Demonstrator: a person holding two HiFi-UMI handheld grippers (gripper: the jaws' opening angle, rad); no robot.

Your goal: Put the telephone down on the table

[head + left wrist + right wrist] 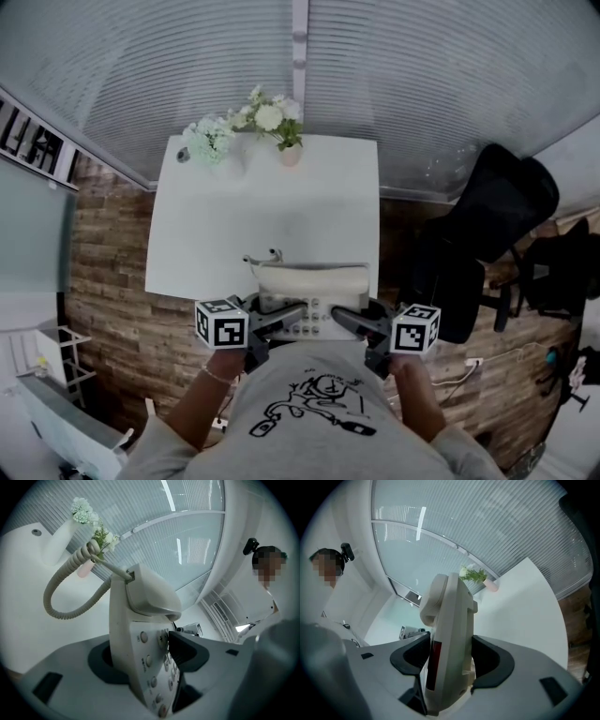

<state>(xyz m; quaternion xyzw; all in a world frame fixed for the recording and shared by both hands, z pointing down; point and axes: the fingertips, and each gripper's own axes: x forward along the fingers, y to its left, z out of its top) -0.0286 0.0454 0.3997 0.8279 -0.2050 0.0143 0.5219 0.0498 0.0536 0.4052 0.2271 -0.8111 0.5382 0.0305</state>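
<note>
**Step in hand: lowering the telephone**

The telephone [314, 286] is carried between both tools at the near edge of the counter [281, 216]. No view shows whether its base touches the surface.

- The left tool [289, 319] is part-closed on the telephone's left side. One pad presses on the keypad face and the other on the underside.
- The right tool [349, 321] clamps the telephone's right side in the same way, with a pad on each face.
- The handset [152, 592] sits in its cradle. The coiled cord [61, 592] hangs in a loose loop on the far side.

Recommended procedure:

1. Move both tools together so that the body stays level between them and the handset remains seated.
2. Bring the telephone further over the counter, so that the whole base is supported and none of it overhangs the near edge.
3. Lower it until the base lies flat, then open both tools.
4. Take care that the cord does not snag.

**Containers**

Two vases stand at the far edge, well apart from the telephone. The pink vase [290, 155] holds white flowers [270, 112]. The left vase [58, 545] holds pale green blooms [206, 136].
</note>
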